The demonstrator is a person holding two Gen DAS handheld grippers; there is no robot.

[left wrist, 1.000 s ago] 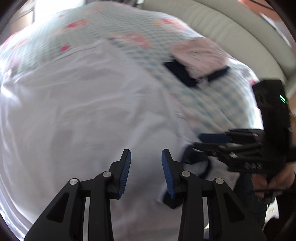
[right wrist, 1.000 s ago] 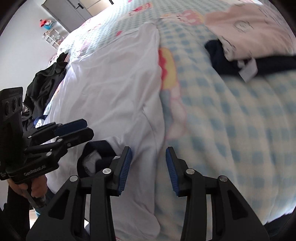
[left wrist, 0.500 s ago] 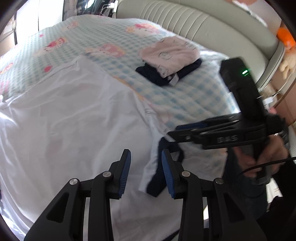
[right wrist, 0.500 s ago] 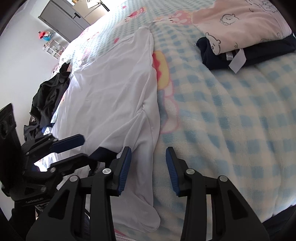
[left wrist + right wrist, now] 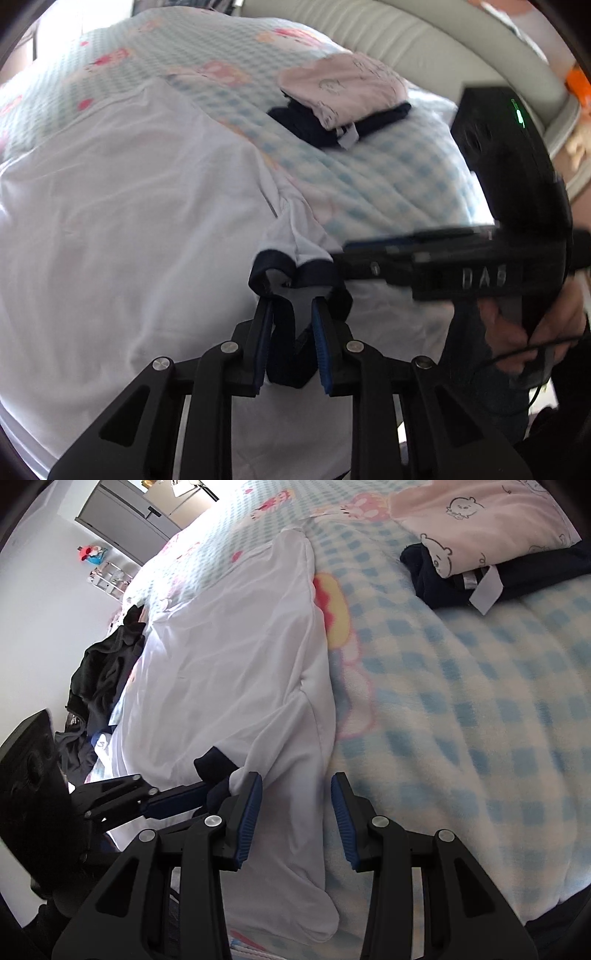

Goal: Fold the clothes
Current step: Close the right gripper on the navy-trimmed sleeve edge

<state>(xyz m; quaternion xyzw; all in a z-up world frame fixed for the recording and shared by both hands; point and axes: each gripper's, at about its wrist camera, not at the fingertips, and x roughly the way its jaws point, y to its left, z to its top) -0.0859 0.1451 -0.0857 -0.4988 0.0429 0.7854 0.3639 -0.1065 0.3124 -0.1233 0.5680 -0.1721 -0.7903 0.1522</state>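
Pinching navy collar [image 5: 284,280] of white shirt [image 5: 129,221], left gripper [image 5: 291,325]; right gripper [image 5: 295,805] wide, empty.

The shirt [image 5: 140,206] is plain white with a navy cuff [image 5: 280,266]. Under it the blanket [image 5: 461,709] is checked pale blue and cream (pink and yellow cartoon prints here and there). A pale pink garment [image 5: 491,520] printed with little bears tops a navy one [image 5: 524,576].

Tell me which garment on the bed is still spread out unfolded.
The white shirt with navy collar, lying flat across the checked blanket. The pink garment and the navy one are already folded and stacked.
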